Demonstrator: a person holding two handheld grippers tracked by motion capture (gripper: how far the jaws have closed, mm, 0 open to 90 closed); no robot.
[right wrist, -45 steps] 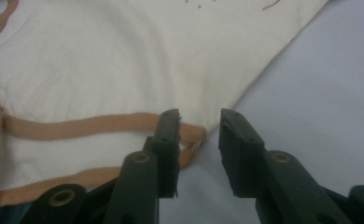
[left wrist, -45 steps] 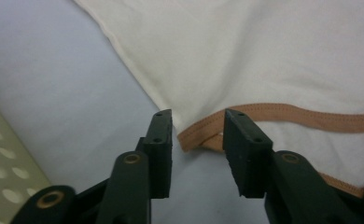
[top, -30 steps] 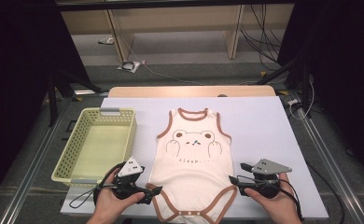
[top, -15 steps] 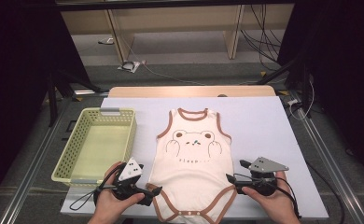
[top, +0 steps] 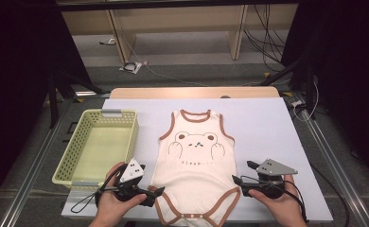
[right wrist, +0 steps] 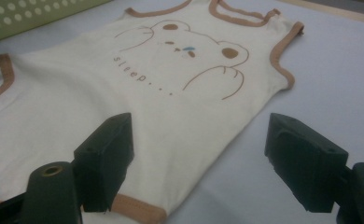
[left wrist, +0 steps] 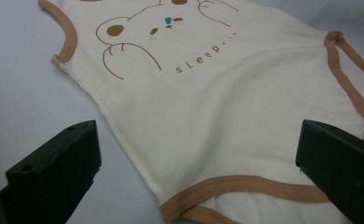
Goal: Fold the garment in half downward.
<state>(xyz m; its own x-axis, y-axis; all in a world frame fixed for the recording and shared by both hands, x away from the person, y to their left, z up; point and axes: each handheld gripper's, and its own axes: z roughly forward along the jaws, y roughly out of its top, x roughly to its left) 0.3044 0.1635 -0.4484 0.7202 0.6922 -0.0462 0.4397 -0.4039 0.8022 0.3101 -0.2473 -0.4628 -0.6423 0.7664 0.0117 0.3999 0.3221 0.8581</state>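
Here I see the soft cream bodysuit (top: 195, 163) with brown trim lying flat mid-table on the pale sheet (top: 263, 123). My left gripper (top: 157, 193) stands wide at its lower left hem; my right gripper (top: 238, 181), jaws just opening, stands wide at the lower right hem, gripping nothing. The perforated yellow-green basket (top: 78, 142) sits left, empty.

Left gripper (left wrist: 196, 172) fingers (left wrist: 54, 172) spread wide, nothing pinched. Cream baby bodysuit (left wrist: 208, 107) lies flat on pale worktop (left wrist: 17, 93), brown-trimmed leg hem between the fingers. Bear print and "sleep..." text above. Left finger over bare worktop, right finger over cloth.
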